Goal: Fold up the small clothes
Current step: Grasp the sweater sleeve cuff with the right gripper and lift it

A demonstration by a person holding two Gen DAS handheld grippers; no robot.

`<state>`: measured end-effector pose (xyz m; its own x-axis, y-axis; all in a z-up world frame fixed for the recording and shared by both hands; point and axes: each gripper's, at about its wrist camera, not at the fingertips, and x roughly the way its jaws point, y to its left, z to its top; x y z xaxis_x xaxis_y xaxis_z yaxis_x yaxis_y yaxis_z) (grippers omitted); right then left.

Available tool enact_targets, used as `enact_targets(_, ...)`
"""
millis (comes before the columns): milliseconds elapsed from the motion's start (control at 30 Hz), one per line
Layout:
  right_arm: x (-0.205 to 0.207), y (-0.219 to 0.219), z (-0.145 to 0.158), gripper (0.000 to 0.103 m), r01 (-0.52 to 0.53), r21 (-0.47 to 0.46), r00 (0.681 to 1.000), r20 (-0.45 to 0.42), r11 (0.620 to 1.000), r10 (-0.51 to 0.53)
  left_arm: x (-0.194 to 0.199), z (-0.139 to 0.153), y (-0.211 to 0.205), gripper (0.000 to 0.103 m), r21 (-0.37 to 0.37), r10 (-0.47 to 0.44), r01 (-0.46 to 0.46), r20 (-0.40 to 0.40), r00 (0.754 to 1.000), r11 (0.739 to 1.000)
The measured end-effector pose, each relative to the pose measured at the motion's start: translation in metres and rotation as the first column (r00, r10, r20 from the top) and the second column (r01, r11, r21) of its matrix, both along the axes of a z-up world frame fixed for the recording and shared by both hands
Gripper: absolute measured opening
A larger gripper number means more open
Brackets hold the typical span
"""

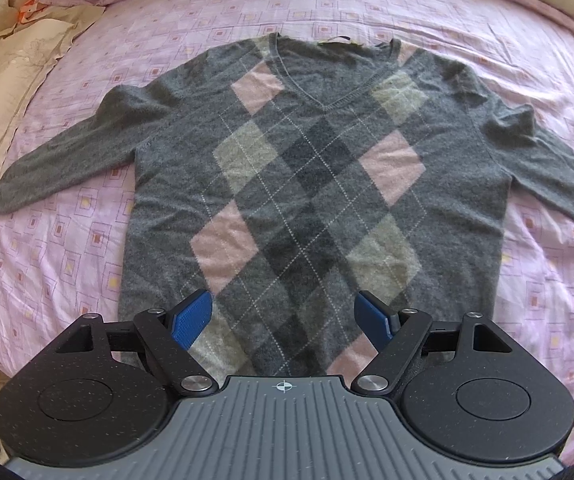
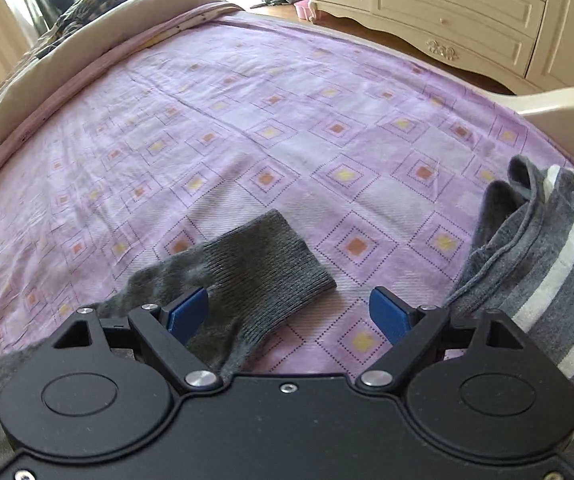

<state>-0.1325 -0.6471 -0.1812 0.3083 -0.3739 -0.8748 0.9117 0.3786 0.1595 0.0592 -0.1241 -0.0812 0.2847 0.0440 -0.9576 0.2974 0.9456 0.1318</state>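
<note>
A grey V-neck sweater (image 1: 307,184) with pink and pale argyle diamonds lies flat, front up, on the pink patterned bed sheet (image 1: 59,240), both sleeves spread out sideways. My left gripper (image 1: 285,318) hovers open over the sweater's hem, nothing between its blue pads (image 1: 191,320). In the right wrist view the ribbed cuff of a grey sleeve (image 2: 263,264) lies on the sheet just ahead of my right gripper (image 2: 287,314). That gripper is open, with the sleeve running under its left finger (image 2: 187,312).
A grey and white striped garment (image 2: 547,260) is heaped at the right. A cream quilt (image 1: 11,92) borders the left side of the bed and a beige cover (image 2: 19,92) the far side. A cream dresser (image 2: 467,8) stands beyond the bed.
</note>
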Motion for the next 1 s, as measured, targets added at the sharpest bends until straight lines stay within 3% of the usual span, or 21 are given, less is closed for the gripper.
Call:
enact_targets(67,-0.002,-0.002,-0.008,0.07,-0.007,0.05,1.0,0.028,0.999,0.005,0.0,-0.001,0.002,0.078,0.009,0.002,-0.002,-0.004,1.0,1.0)
enact_targets(100,-0.001,-0.002,-0.01,0.066,-0.014,0.06,1.0,0.025,0.998,0.013,0.0,-0.001,0.003,0.078,0.01,0.003,-0.003,-0.007,1.0,1.0)
enact_targets(167,0.001,0.002,-0.011,0.053,-0.031,0.034,0.999,0.017,0.999,0.031,0.001,-0.003,0.006,0.078,0.01,0.004,-0.004,-0.014,1.0,1.0)
enact_targets(200,0.002,0.004,-0.01,0.043,-0.042,0.035,0.999,0.024,0.999,0.041,0.002,-0.004,0.007,0.078,0.01,0.005,-0.005,-0.017,1.0,1.0)
enact_targets(233,0.002,0.005,-0.009,0.013,-0.046,0.038,0.999,0.024,0.998,0.045,0.003,-0.005,0.008,0.078,0.009,0.004,-0.004,-0.019,1.0,1.0)
enact_targets(267,0.002,0.006,-0.006,0.009,-0.048,0.037,0.999,0.026,0.998,0.047,0.004,-0.005,0.009,0.078,0.007,0.003,-0.002,-0.021,1.0,1.0)
enact_targets(433,0.006,0.024,0.021,0.009,-0.066,-0.017,0.995,0.068,0.998,0.067,0.009,-0.007,0.017,0.078,-0.021,-0.015,0.014,-0.021,1.0,1.0)
enact_targets(733,0.054,0.104,0.116,0.009,-0.182,-0.155,0.967,0.154,0.971,0.205,0.032,-0.017,0.052,0.077,-0.105,-0.078,0.075,-0.031,0.996,0.992)
enact_targets(867,0.099,0.164,0.155,0.009,-0.27,-0.199,0.933,0.188,0.942,0.307,0.047,-0.016,0.078,0.078,-0.122,-0.115,0.113,-0.01,0.993,0.986)
enact_targets(1000,0.154,0.236,0.18,0.008,-0.391,-0.227,0.867,0.236,0.892,0.44,0.065,-0.016,0.11,0.078,-0.133,-0.113,0.112,-0.003,0.994,0.985)
